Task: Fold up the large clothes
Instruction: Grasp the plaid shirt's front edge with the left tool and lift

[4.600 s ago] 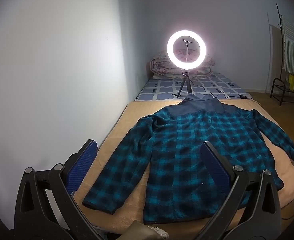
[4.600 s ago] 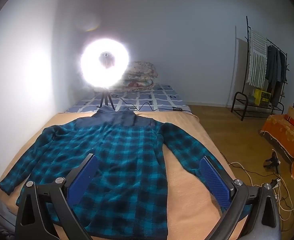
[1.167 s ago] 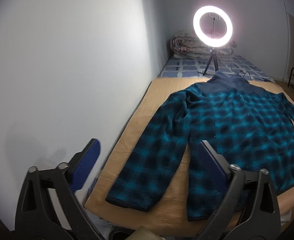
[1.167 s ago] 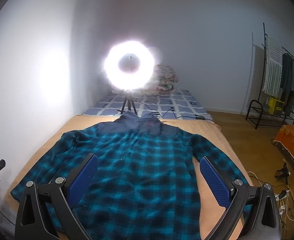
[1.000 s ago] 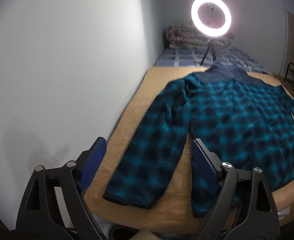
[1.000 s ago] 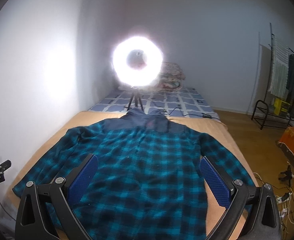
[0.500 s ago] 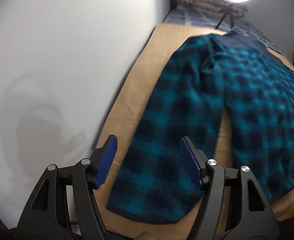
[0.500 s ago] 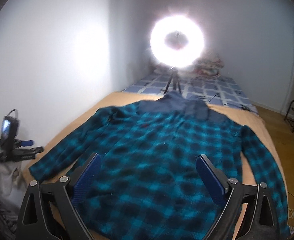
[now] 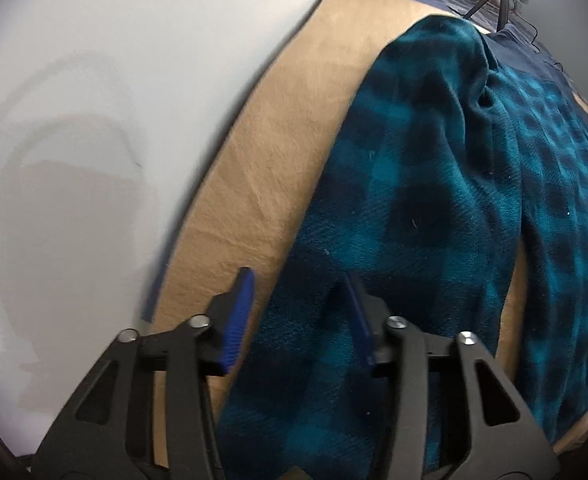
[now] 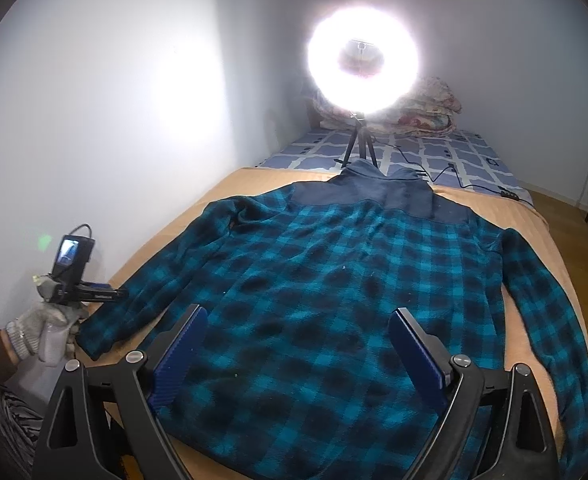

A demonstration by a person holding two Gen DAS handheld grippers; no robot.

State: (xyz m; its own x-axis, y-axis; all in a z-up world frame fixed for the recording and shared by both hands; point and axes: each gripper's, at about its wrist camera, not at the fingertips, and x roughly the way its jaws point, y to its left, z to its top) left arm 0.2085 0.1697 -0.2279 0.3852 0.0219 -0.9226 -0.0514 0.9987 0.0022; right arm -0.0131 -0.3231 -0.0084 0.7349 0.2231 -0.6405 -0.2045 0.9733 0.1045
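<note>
left wrist: left tool (image 9: 298, 312) open, straddling shirt sleeve (image 9: 394, 208) edge.

left tongs (image 9: 298, 312) apart | astride sleeve edge (image 9: 278, 304) | tan cover (image 9: 290, 120)

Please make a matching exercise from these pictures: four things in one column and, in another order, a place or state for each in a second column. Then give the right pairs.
Things:
1. plaid jacket
2. ring light
3. left gripper
4. right gripper

Places or states:
A. open, over the lower middle of the garment
B. lit, on a tripod beyond the collar
C. spread flat on the tan bed cover
D. open, astride the outer edge of the sleeve by the wall

Pairs: 1-C, 2-B, 3-D, 4-A
</note>
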